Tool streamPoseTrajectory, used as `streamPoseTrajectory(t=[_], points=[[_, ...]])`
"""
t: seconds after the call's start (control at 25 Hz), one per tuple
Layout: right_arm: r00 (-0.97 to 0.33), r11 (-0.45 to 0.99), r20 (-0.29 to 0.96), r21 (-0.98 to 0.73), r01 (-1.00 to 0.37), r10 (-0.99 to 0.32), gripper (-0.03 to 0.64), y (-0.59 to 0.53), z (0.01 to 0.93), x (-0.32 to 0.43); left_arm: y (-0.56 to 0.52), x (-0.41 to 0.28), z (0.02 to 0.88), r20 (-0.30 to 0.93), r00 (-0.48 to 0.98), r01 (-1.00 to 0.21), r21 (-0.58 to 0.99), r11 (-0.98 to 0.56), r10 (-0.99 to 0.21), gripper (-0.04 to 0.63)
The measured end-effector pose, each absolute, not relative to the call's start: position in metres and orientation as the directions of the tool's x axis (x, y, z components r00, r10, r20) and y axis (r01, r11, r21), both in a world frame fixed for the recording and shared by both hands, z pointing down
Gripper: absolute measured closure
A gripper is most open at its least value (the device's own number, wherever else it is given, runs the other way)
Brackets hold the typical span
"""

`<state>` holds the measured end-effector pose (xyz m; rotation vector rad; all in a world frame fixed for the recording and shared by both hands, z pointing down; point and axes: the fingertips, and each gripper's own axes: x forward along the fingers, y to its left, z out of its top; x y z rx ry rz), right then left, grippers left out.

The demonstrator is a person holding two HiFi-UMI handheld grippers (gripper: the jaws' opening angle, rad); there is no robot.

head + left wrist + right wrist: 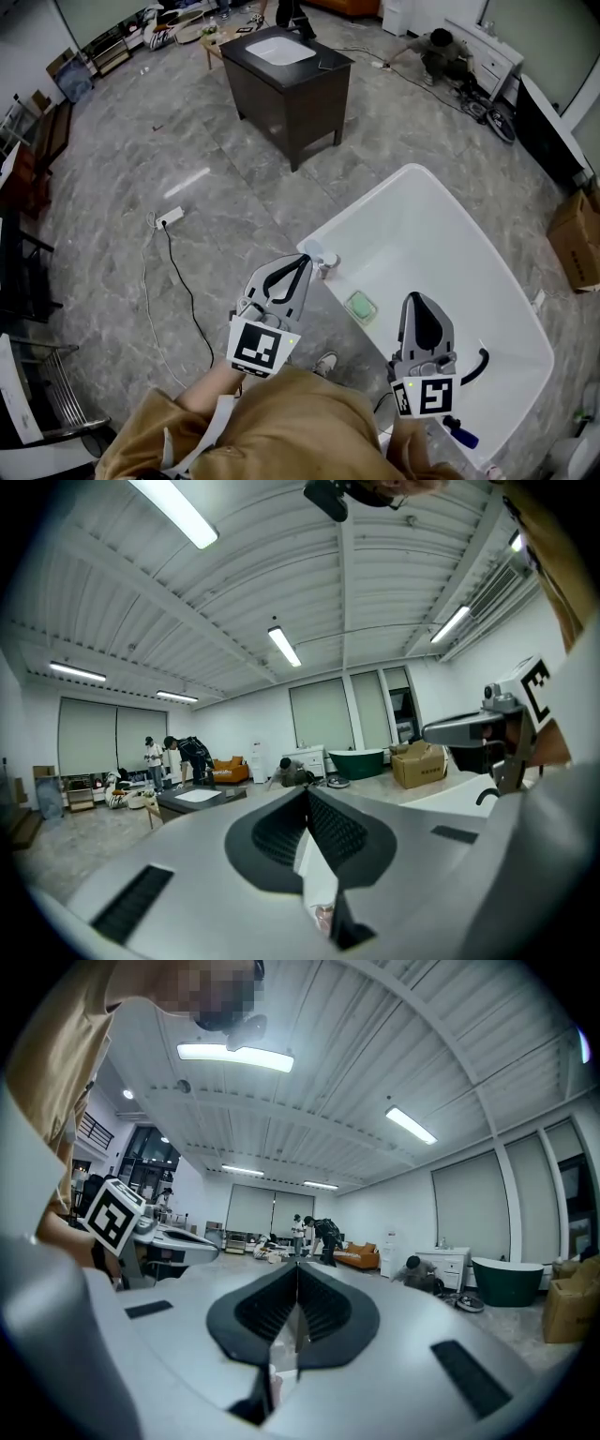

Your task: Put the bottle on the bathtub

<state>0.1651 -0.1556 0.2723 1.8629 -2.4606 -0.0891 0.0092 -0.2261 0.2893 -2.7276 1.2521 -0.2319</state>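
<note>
Head view, left: white power strip [170,217] with black cable on the grey marble floor. Lower centre: left gripper [302,262], grey, with a marker cube, jaws closed, nothing between them; the left gripper view shows its 2 ribbed pads meeting at the tip. Just right of that tip, apart from it: small pale bottle [325,266], upright on the corner rim of the white oval bathtub [441,248], free of both grippers. Further right and lower: green rectangular pad [361,307] on the tub's near edge. Lower right: right gripper [415,299] over the tub's near side, well apart from the bottle, jaws also together and empty per the right gripper view.
</note>
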Motion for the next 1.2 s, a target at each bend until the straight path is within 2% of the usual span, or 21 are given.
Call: streamPoseTrajectory(t=[0.24, 0.72, 1.2], points=[[-0.274, 0.272, -0.01, 0.074, -0.959, -0.962, 0.611, -0.159, 0.263, 0.161, -0.208, -0.025, 0.257, 0.035, 0.627, -0.774, -0.082, -0.628, -0.778, 0.588], [-0.296, 0.294, -0.018, 0.072, -0.953, -0.955, 0.611, -0.164, 0.258, 0.155, -0.184, -0.078, 0.25, 0.048, 0.564, -0.823, -0.055, -0.566, -0.824, 0.588], [-0.342, 0.34, -0.016, 0.085, -0.937, -0.939, 0.611, -0.176, 0.255, 0.142, -0.194, -0.094, 0.249, 0.021, 0.537, -0.843, -0.037, -0.537, -0.844, 0.588]])
